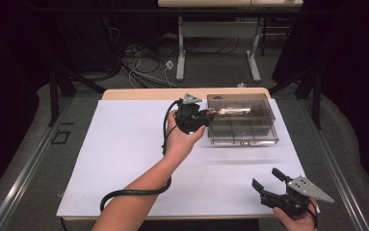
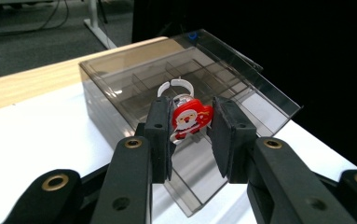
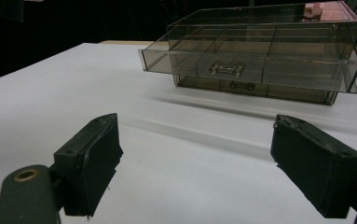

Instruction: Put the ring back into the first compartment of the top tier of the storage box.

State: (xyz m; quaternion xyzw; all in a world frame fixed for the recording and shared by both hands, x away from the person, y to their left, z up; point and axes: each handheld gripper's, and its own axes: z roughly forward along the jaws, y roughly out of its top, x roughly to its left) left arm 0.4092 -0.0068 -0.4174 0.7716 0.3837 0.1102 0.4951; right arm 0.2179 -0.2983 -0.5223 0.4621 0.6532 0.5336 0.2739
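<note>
A small red Santa figure point(image 2: 190, 116) with a white open ring point(image 2: 176, 85) behind it sits between the pads of my left gripper point(image 2: 190, 129), which is shut on it. In the high view that gripper point(image 1: 210, 114) hovers at the left end of a smoky clear drawer box point(image 1: 242, 120), with the Santa point(image 1: 210, 112) over the box's edge. The box point(image 2: 120, 88) has several divided compartments. Its upper drawer point(image 3: 260, 60) is pulled out toward my right gripper point(image 3: 195, 172). At the table's near right corner, the right gripper point(image 1: 267, 179) stands open and holds nothing.
A white sheet point(image 1: 124, 159) covers the wooden table point(image 1: 138, 93). Cables point(image 1: 143, 67) and the legs of another table point(image 1: 181, 57) lie on the floor beyond. A black cable point(image 1: 129, 192) trails from the left gripper along the forearm.
</note>
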